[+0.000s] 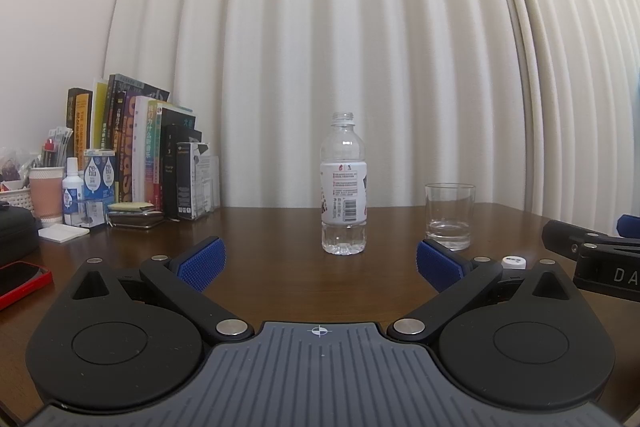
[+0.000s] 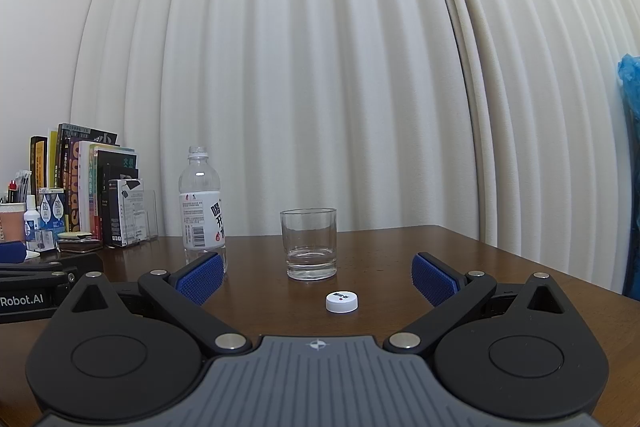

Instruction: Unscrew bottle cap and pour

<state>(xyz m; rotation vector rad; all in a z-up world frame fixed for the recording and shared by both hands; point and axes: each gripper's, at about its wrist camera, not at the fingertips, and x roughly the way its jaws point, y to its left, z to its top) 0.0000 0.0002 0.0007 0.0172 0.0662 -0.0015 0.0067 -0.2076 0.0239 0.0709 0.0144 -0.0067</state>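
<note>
A clear plastic bottle (image 1: 343, 183) with a white label stands upright and uncapped on the brown table, a little water at its bottom; it also shows in the right wrist view as the bottle (image 2: 201, 207). A clear glass (image 1: 449, 215) holding a little water stands to its right, seen nearer as the glass (image 2: 309, 243). The white cap (image 2: 341, 302) lies on the table in front of the glass, and peeks out as the cap (image 1: 514, 261) behind my left gripper's right finger. My left gripper (image 1: 319, 263) is open, short of the bottle. My right gripper (image 2: 317, 277) is open, with the cap between its fingers' line.
Books (image 1: 132, 143), small boxes, a paper cup (image 1: 46, 195) and eye-care bottles crowd the table's back left. A red phone (image 1: 20, 281) lies at the left edge. A pleated curtain (image 1: 360, 47) hangs behind. The table's right edge (image 2: 540, 267) runs near the right gripper.
</note>
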